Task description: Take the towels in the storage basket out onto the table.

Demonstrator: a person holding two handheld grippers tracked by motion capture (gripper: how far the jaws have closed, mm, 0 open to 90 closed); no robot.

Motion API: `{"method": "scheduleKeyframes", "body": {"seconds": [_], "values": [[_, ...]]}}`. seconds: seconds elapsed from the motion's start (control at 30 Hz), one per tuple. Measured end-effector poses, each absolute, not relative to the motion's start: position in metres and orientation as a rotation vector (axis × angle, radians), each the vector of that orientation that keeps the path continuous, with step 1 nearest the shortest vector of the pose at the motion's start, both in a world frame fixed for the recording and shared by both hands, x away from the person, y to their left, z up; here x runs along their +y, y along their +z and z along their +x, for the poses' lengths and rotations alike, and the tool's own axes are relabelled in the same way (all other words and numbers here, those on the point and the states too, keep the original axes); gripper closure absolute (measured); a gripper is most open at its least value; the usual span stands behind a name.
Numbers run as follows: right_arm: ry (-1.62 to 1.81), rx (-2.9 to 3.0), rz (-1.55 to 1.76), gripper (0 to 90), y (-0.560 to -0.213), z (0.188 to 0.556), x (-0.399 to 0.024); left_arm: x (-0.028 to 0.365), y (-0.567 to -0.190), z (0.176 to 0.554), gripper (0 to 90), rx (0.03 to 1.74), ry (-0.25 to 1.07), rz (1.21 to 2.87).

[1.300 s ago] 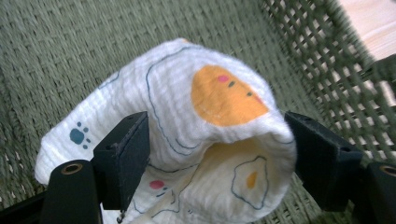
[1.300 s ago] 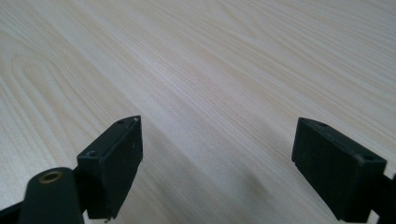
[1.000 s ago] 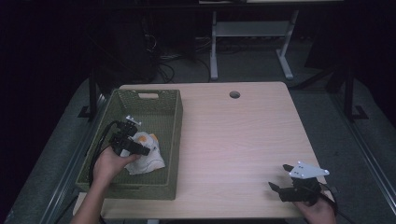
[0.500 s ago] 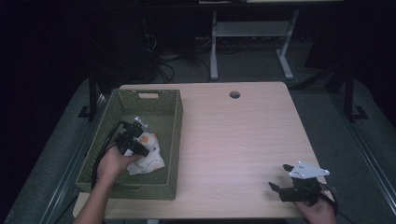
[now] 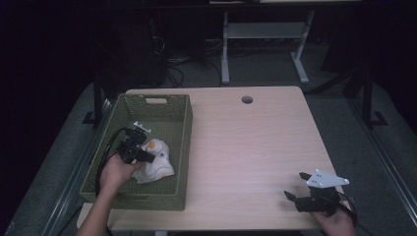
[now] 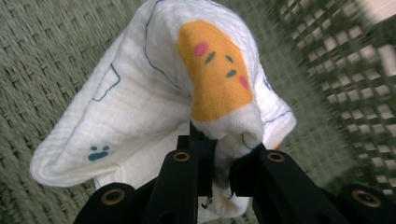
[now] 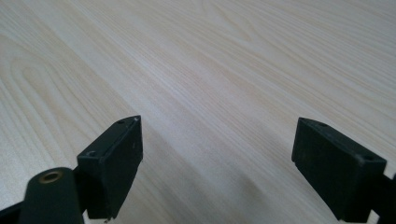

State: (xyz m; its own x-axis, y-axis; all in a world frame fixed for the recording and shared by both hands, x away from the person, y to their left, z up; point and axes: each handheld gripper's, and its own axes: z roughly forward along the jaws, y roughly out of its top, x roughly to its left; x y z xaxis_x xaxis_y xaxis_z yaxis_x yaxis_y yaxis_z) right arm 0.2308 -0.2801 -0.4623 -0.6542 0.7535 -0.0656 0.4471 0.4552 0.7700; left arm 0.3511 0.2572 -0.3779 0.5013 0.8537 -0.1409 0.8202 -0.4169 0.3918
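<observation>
- Your left gripper [image 6: 219, 163] has just been closing and now pinches a fold of the white cloth [image 6: 154, 93] inside the green basket [image 5: 172, 113]
- Your right gripper [image 7: 217, 163] rests with jaws wide apart over the bare table [image 7: 233, 56]

Cloth [image 6: 140, 102] fold hidden between jaws; basket [image 6: 336, 51] mesh blurred.

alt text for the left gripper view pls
The left gripper pinches a fold of a white cloth printed with an orange face and blue outlines, its jaws having just been closing on it. The cloth lies in a green woven basket.
</observation>
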Motion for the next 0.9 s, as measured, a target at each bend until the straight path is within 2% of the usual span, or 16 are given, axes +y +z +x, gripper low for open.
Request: {"method": "scheduleKeyframes", "body": {"seconds": [0.3,0.9], "values": [[1.053,2.297,1.012,16.0,-0.461,0.231,-0.282,0.277,-0.356,0.333,82.4,1.322,0.079,2.108],[1.056,2.284,1.020,15.9,-0.459,0.232,-0.285,0.312,-0.328,0.312,82.4,1.227,-0.021,1.805]]}}
